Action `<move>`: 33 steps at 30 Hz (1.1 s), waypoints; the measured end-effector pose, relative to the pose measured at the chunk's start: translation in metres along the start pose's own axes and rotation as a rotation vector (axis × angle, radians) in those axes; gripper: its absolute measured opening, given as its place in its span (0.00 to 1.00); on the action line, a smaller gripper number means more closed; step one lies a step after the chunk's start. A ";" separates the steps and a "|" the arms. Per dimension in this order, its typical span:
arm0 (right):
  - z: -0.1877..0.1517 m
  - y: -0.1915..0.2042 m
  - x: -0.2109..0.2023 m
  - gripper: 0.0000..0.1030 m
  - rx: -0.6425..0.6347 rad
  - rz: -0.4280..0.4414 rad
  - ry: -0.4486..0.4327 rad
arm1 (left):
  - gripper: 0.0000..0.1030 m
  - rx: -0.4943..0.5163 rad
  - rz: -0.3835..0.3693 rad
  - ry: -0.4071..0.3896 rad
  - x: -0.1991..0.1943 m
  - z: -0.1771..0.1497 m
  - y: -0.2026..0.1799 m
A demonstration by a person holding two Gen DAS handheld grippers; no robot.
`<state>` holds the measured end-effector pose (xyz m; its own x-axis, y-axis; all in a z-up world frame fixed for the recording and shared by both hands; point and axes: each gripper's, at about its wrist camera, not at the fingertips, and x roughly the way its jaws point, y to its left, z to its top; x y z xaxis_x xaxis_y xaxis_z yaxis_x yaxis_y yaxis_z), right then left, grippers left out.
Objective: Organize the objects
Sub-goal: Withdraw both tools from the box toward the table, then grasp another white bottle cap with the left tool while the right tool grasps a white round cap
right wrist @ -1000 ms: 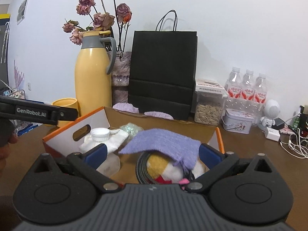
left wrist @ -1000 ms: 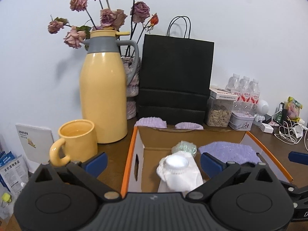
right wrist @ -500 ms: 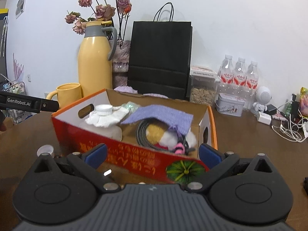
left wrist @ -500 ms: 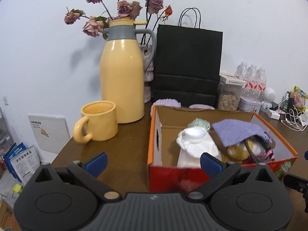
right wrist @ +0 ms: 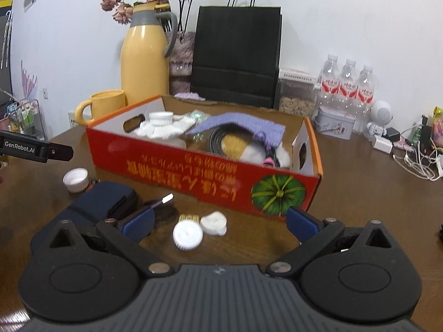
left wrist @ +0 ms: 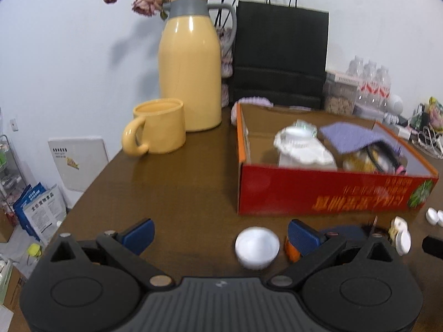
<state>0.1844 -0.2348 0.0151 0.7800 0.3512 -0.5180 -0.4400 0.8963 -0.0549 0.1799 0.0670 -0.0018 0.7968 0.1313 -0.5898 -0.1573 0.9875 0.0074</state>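
**Loose caps before the red box**

The round white cap (left wrist: pixel 257 248) lies between your spread-apart left gripper (left wrist: pixel 220 235) fingers. A ribbed white lid (right wrist: pixel 187 236) sits inside your right gripper (right wrist: pixel 220 222), equally splayed, near the glossy cardboard box (right wrist: pixel 193 171).

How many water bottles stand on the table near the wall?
3, side by side by the wall behind the tin box: left water bottle, middle water bottle, right water bottle. More may be hidden behind them.
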 end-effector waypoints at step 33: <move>-0.012 0.014 0.020 0.28 0.042 0.082 -0.014 | 0.38 -0.025 -0.107 -0.080 0.008 -0.020 -0.008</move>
<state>0.1881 -0.2184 -0.0060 0.7481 0.4278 -0.5072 -0.4841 0.8747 0.0238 0.1762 0.0582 -0.0225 0.8537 0.0326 -0.5197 -0.0825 0.9939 -0.0732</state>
